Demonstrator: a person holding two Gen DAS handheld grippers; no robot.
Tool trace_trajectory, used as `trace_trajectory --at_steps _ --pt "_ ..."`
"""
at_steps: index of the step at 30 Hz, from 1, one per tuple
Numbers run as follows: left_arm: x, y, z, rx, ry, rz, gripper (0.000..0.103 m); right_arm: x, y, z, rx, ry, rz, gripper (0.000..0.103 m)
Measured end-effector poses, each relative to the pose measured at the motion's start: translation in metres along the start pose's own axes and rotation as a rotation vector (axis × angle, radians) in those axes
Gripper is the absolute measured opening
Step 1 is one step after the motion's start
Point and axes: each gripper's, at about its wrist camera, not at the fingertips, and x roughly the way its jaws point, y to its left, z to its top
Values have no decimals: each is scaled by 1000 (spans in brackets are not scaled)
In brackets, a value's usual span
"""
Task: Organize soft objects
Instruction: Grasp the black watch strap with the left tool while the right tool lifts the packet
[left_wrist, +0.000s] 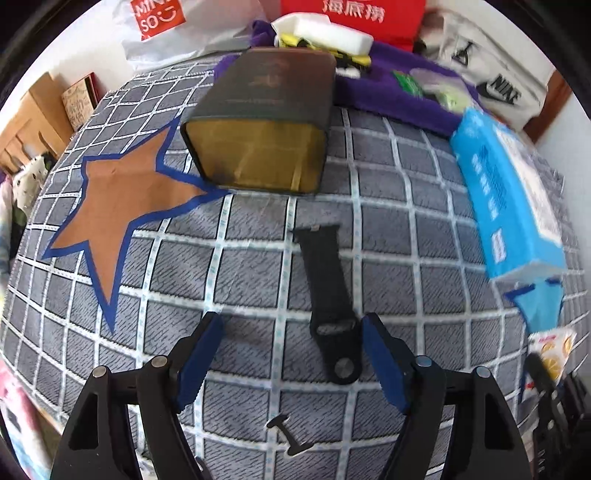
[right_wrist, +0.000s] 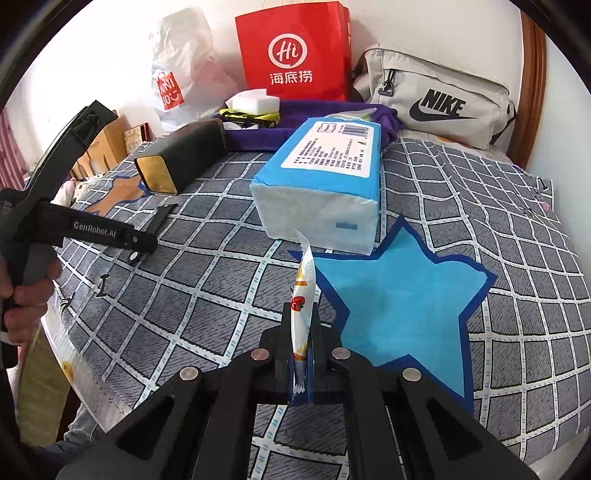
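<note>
Left wrist view shows your left gripper (left_wrist: 291, 325) with its blue-padded fingers (left_wrist: 199, 358) spread wide apart over the bed. A black watch strap (left_wrist: 328, 295) lies flat on the bedspread (left_wrist: 229, 269), its near end just inside your right-hand finger, touching or nearly touching the pad; most of the strap runs away from you beyond the fingertips. Far of it a dark box (left_wrist: 262, 122) lies on its side, its open gold-lined end facing you, beside a brown star (left_wrist: 122, 206) edged in blue. To the right lies a blue tissue pack (left_wrist: 506, 192).

Right wrist view has your right gripper (right_wrist: 301, 314) closed on a thin snack sachet (right_wrist: 303, 295), pinched upright between the fingers with its crimped top sticking up past the tips, above the near-left point of a light blue star (right_wrist: 402, 295). The tissue pack (right_wrist: 325, 184) sits just far of that star, printed label up.

Readable writing: "GenRobot.AI" on the left gripper (right_wrist: 107, 230), "Hi" with Chinese characters on the red paper bag (right_wrist: 291, 51), "NIKE" on the beige fabric pouch (right_wrist: 439, 96), "MINISO" on the white plastic bag (right_wrist: 181, 74). The bedspread is grey woven cloth with a white grid.
</note>
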Motion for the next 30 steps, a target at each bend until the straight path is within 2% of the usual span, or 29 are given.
trace_trajectory --at_steps 2,3,4,6,7,8,10,14,16,17,19,20,21,25,30 --pt "3 -4 3 6 -36 -32 68 -1 -1 1 7 2 -2 5" --pt "4 -7 5 12 -59 -31 62 -1 -2 1 11 3 -6 5" --pt "6 -12 8 21 -78 -12 48 -1 -2 1 13 3 -8 5" --pt "6 -20 10 71 -109 35 33 -2 -4 2 21 5 -11 5" --pt "4 -23 6 87 -118 48 21 -2 -5 2 24 7 -13 5" --pt "2 -21 5 89 -123 44 20 -2 -6 2 27 9 -17 5" --pt "-1 -13 0 95 -109 -16 20 -1 -7 1 34 15 -25 5" --pt "-3 -8 -4 84 -95 -61 22 0 -8 2 40 24 -19 5" --pt "-1 -10 -3 104 -105 -85 34 0 -7 4 37 25 -22 5" --pt "-1 -12 -4 106 -117 -91 35 -1 -6 5 35 25 -22 5" --pt "0 -17 -6 117 -138 -62 33 -5 -4 7 29 20 -20 5" --pt "0 -19 -7 126 -144 -33 29 -7 -4 8 28 19 -19 5" --pt "-1 -19 -7 131 -147 -25 20 -9 -3 9 28 18 -20 5" --pt "-6 -2 -3 70 -107 -119 19 -15 -1 13 31 14 -23 5" --pt "-21 2 -2 62 -115 -150 20 -21 1 23 48 5 -14 5"
